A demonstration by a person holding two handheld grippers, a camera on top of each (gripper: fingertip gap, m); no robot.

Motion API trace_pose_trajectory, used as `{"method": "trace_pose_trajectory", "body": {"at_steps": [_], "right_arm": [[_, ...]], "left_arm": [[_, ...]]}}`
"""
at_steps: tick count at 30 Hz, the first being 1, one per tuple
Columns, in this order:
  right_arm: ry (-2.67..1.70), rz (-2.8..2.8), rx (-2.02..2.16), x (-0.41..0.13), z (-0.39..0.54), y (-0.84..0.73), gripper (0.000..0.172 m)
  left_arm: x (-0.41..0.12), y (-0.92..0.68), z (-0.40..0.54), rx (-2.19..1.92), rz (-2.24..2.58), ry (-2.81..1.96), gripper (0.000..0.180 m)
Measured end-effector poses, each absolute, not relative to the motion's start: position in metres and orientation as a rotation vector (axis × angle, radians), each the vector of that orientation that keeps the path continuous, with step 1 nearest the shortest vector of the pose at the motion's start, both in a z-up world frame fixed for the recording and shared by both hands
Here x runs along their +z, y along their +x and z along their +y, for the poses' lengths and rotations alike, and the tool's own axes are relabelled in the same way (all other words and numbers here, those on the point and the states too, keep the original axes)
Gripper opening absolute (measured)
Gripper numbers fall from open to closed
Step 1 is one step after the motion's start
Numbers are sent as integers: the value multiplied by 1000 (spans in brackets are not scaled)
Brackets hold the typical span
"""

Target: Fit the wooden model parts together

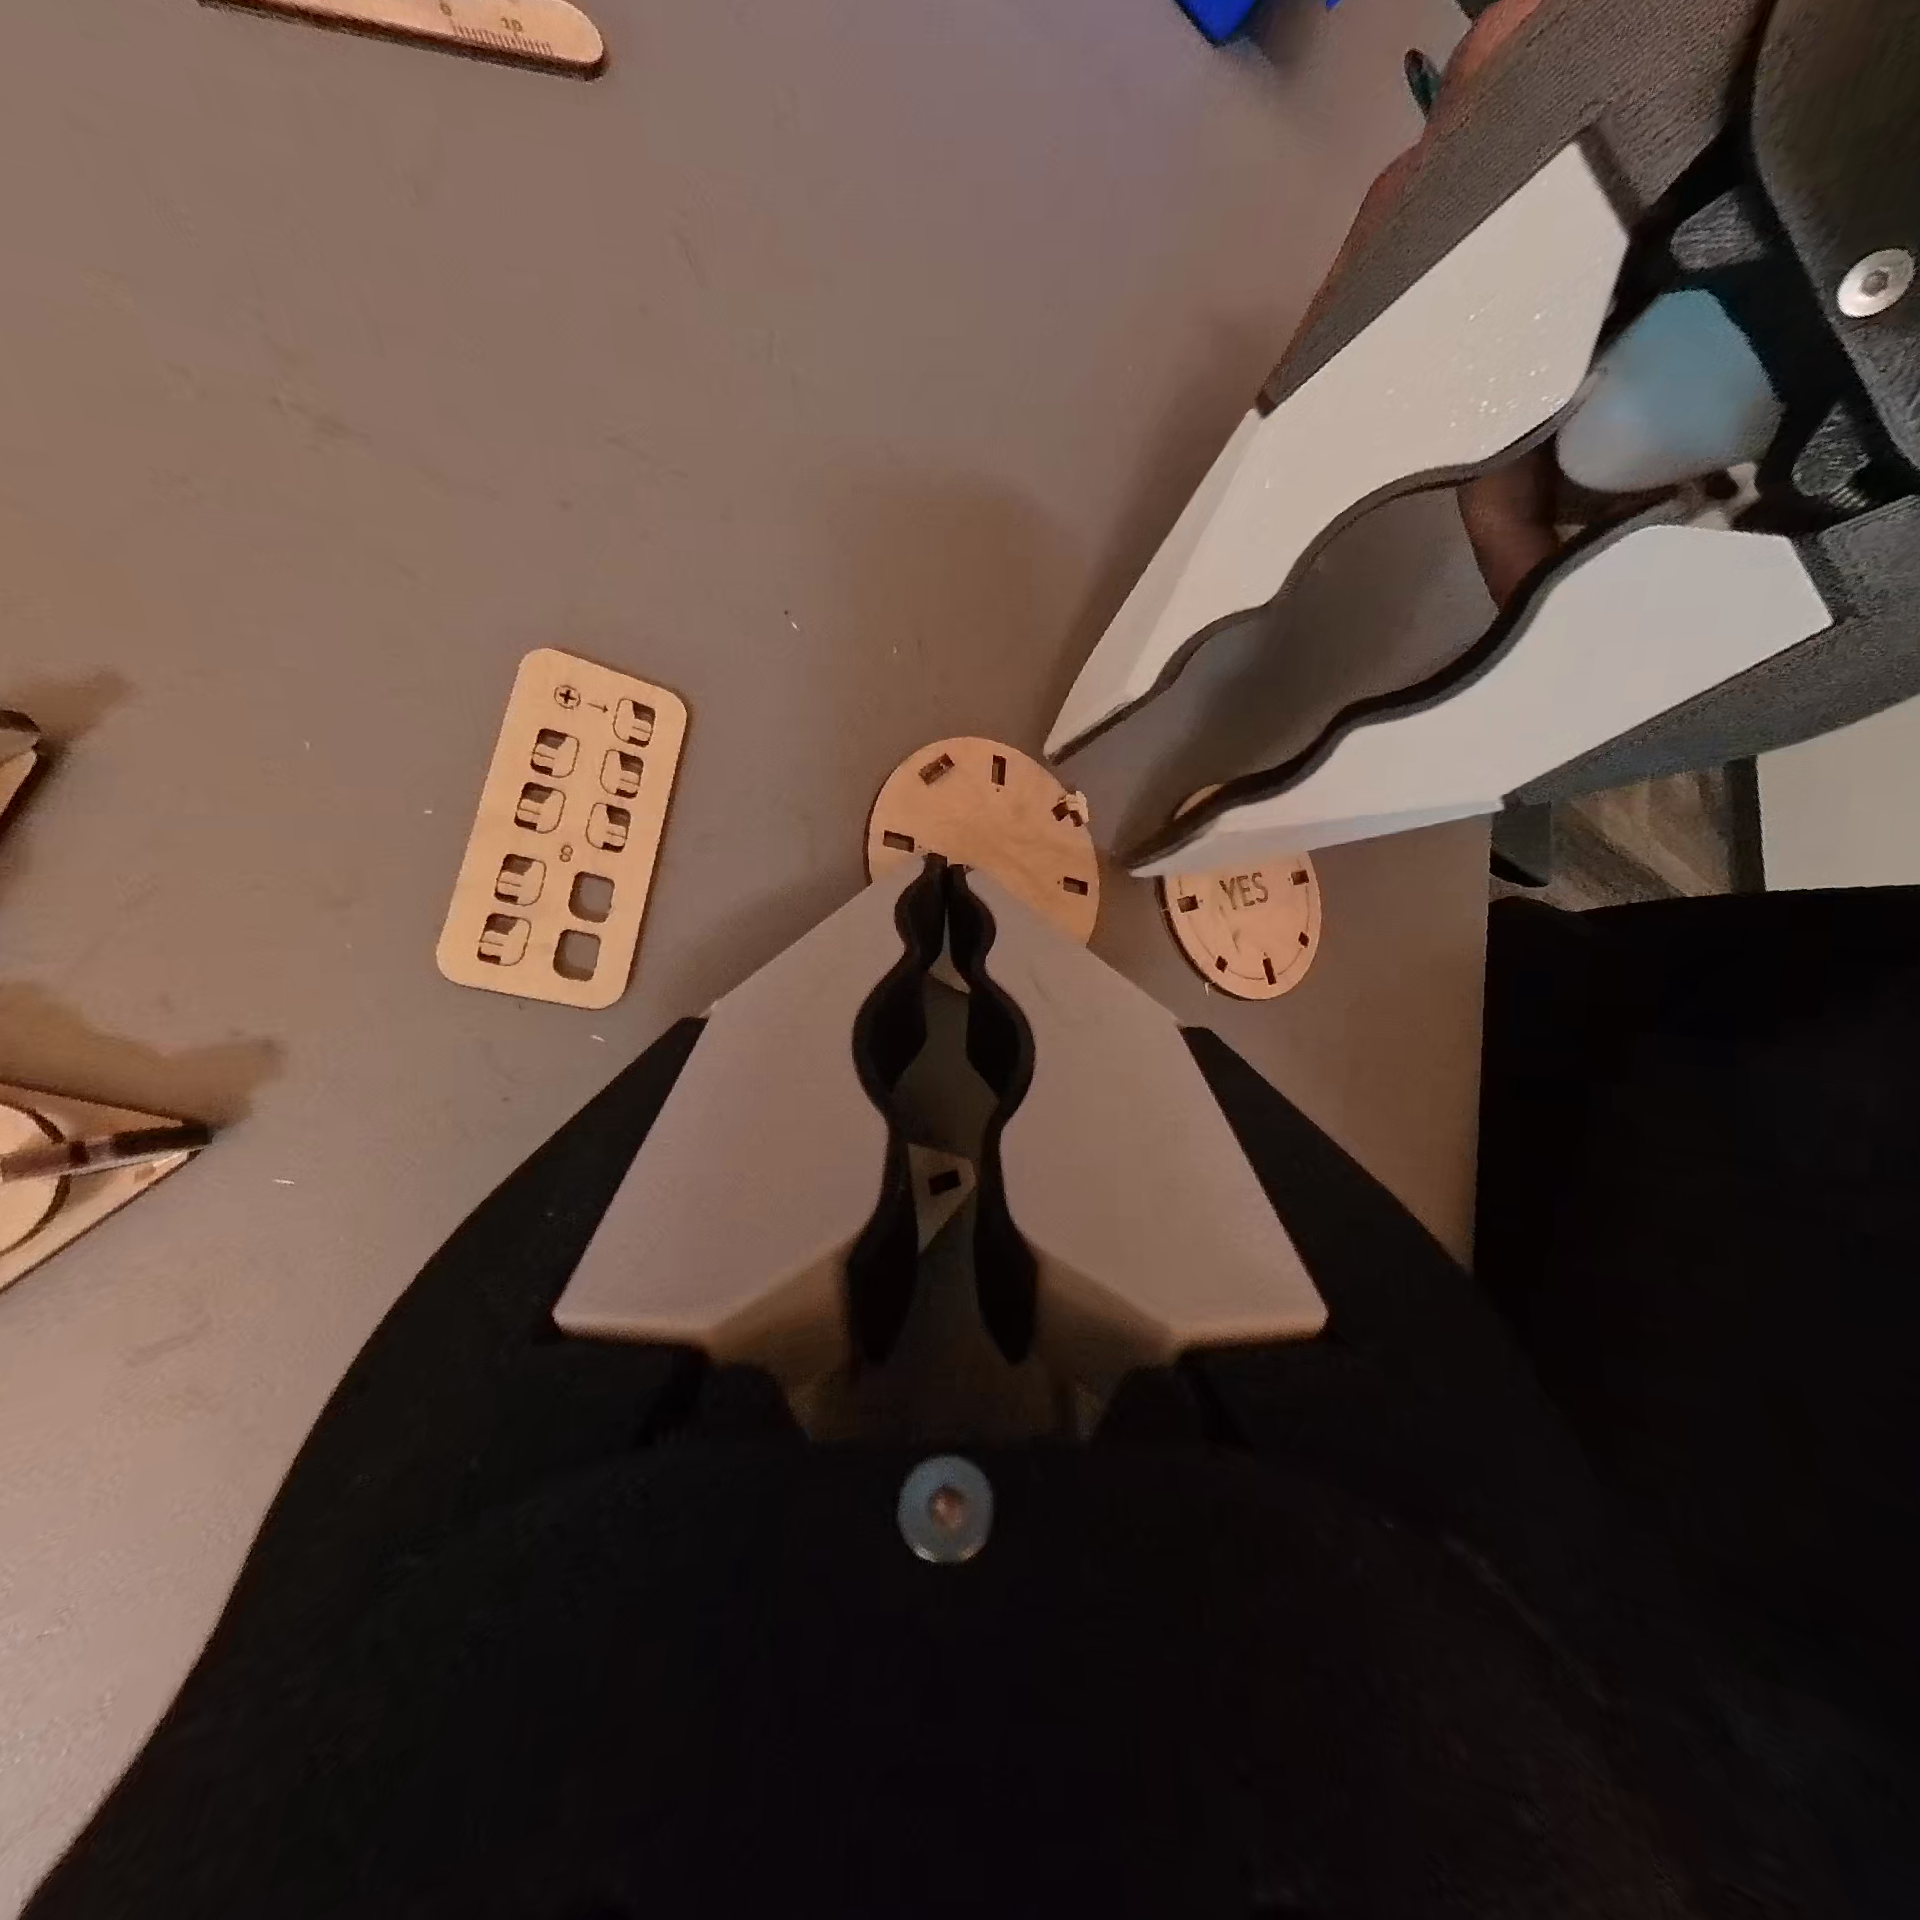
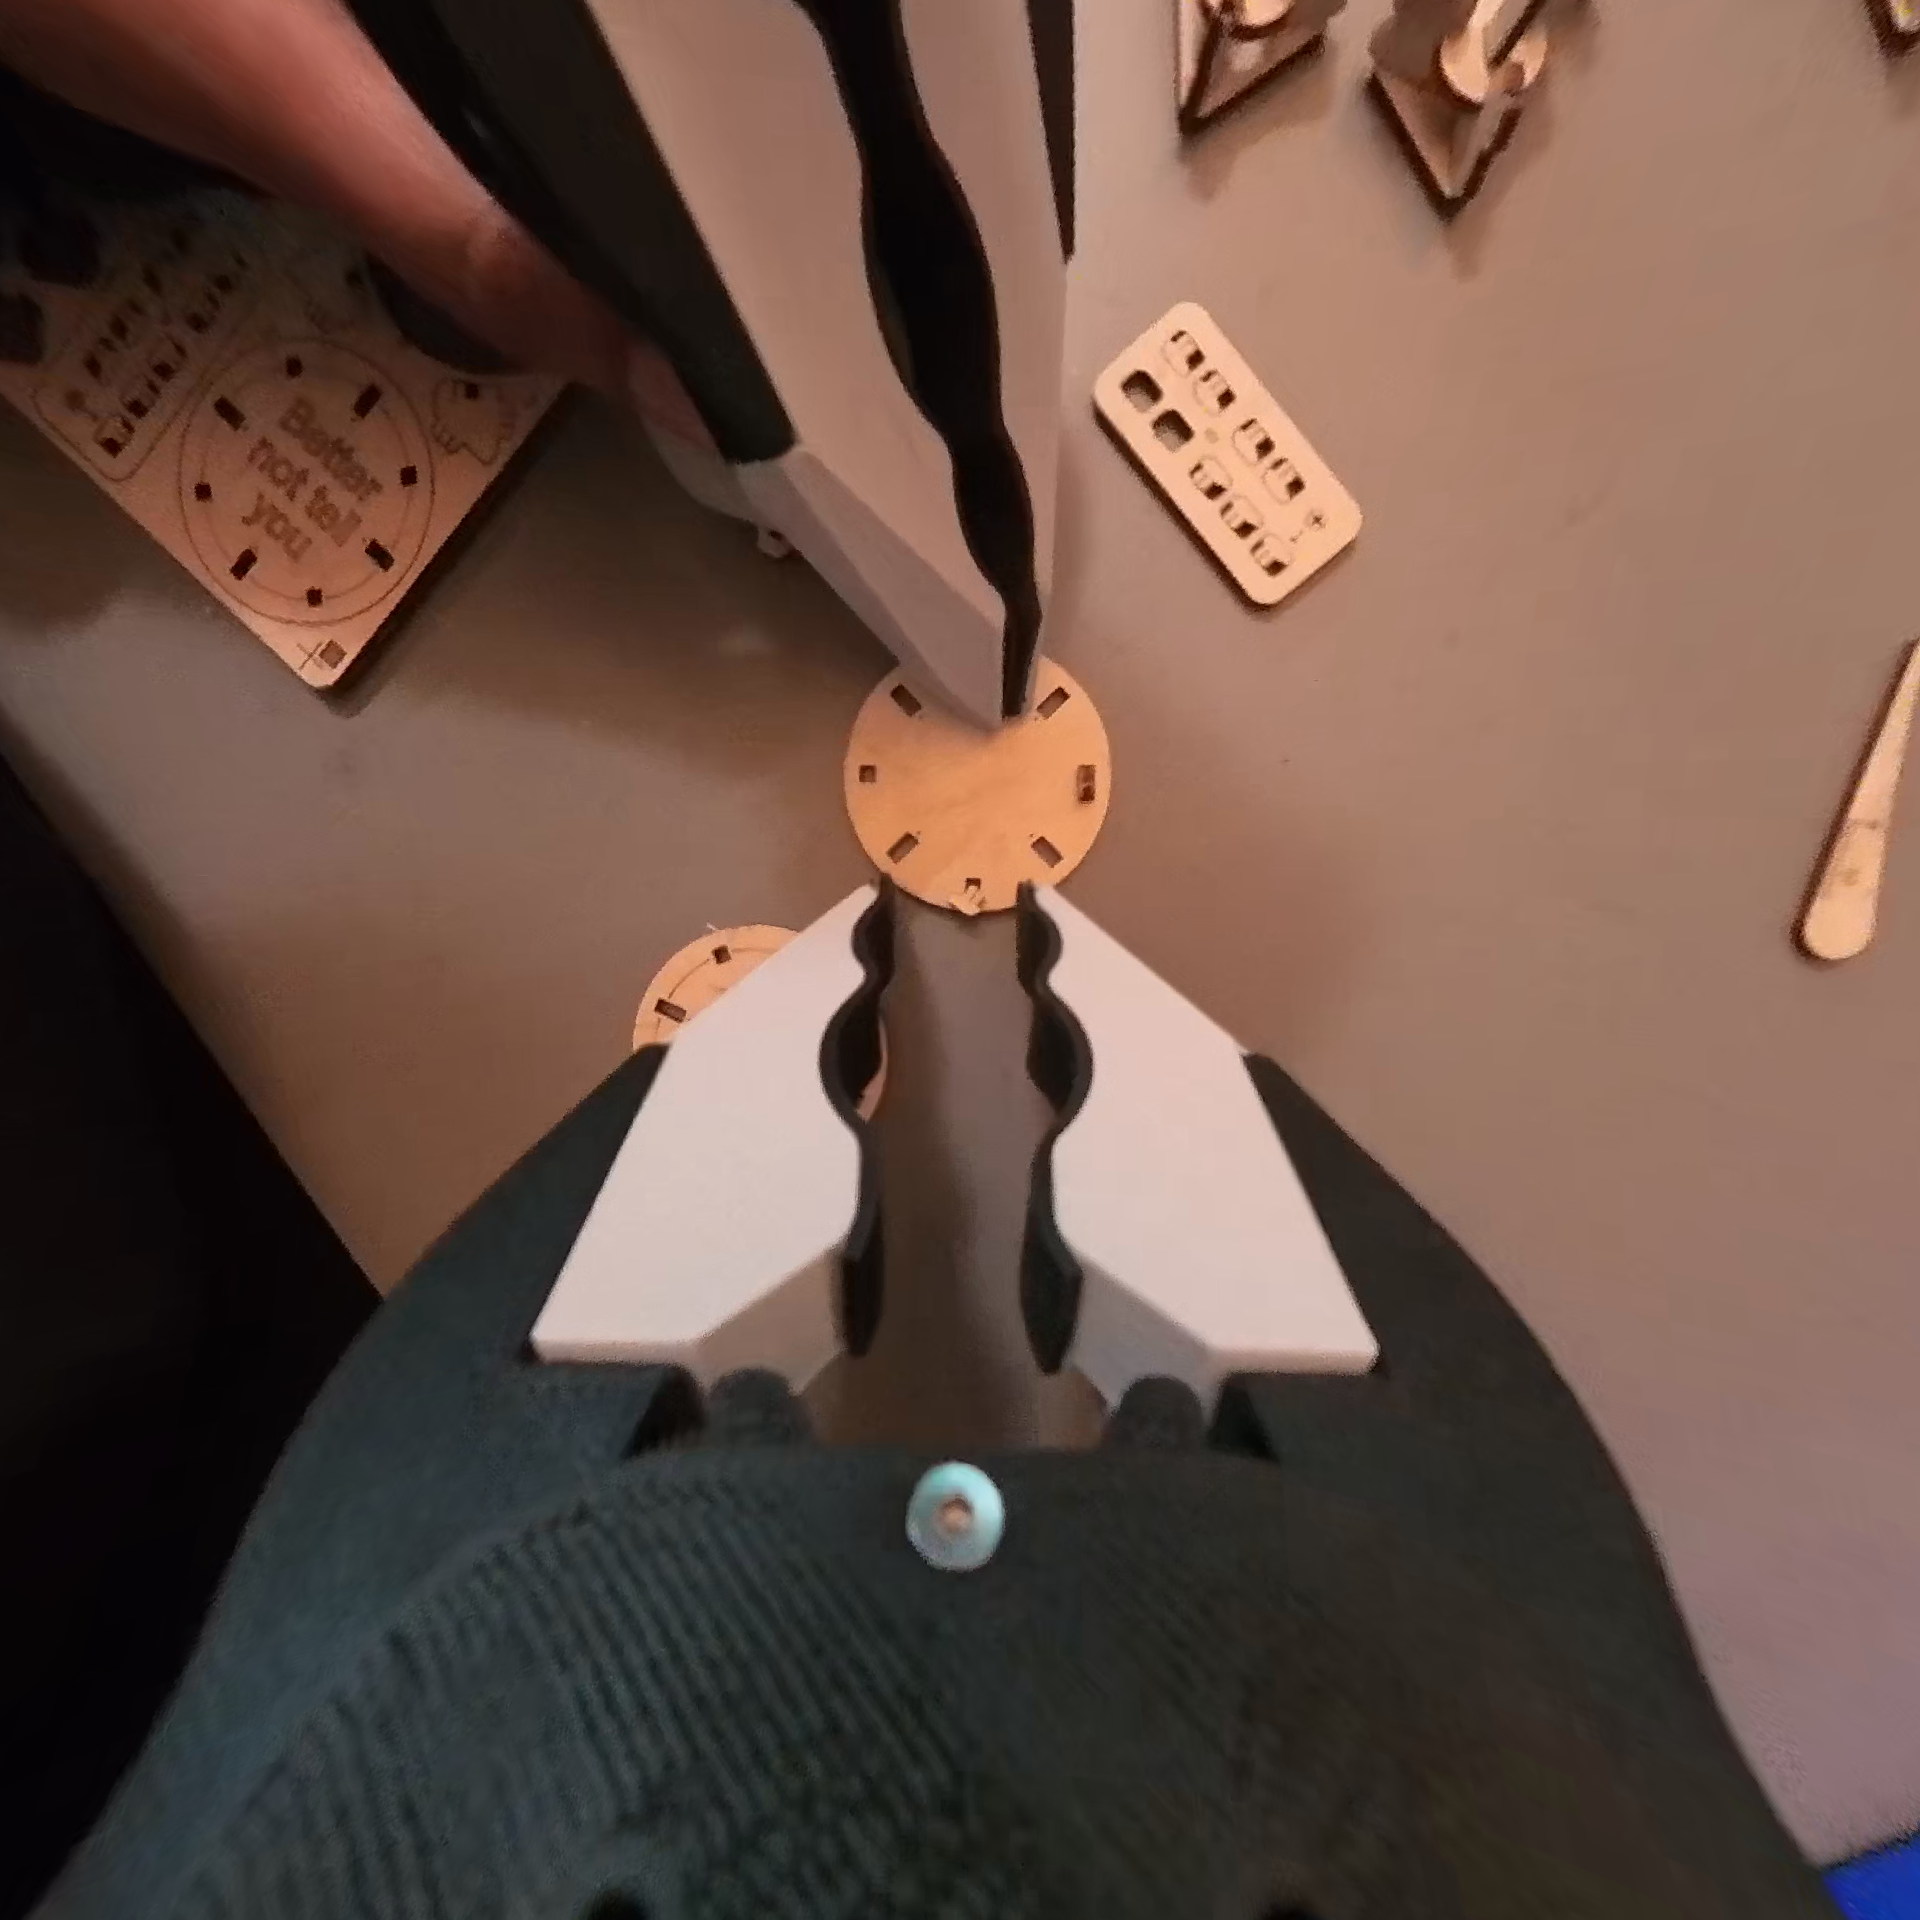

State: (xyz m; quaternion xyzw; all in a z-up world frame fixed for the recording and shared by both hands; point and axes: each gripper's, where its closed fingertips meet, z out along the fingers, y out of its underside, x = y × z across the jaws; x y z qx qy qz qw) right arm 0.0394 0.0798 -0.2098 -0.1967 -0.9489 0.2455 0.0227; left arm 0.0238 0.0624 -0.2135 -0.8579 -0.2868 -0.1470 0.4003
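Note:
A round wooden disc (image 1: 987, 831) with several small slots lies flat on the grey table (image 1: 312, 416). My left gripper (image 1: 940, 868) is shut, with its tips resting on the disc's edge. The right wrist view shows it coming down from above (image 2: 1013, 707) onto the far rim of the disc (image 2: 977, 795). My right gripper (image 2: 956, 899) is open, its tips just at the disc's near rim. A tiny wooden tab (image 2: 971, 896) stands in a slot there, between the fingers and apart from both. The right gripper also shows in the left wrist view (image 1: 1091, 810).
A second disc (image 1: 1242, 925) bearing writing lies beside the first, near the table's edge. A wooden card (image 1: 561, 831) with cut-out tabs lies to the left. An engraved wooden board (image 2: 270, 488), a wooden stick (image 2: 1860, 831) and triangular wooden pieces (image 2: 1444, 104) lie around. My two grippers' fingertips are within a few centimetres of each other.

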Motion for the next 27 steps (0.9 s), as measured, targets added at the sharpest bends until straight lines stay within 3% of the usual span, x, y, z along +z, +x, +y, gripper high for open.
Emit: {"method": "trace_pose_trajectory", "body": {"at_steps": [6, 14, 21, 27], "right_arm": [[-676, -2902, 784, -215, 83, 36, 5], [-454, -2764, 855, -195, 78, 26, 5], [-124, -2385, 978, -137, 63, 11, 5], [72, -2216, 1029, -108, 51, 20, 5]], "left_arm": [[-213, 24, 62, -355, -716, -2180, 0], [-190, 13, 66, -352, -710, -2004, 1], [-132, 16, 65, -803, -698, -1518, 16], [-102, 30, 67, -1007, -595, -1309, 13]]}}
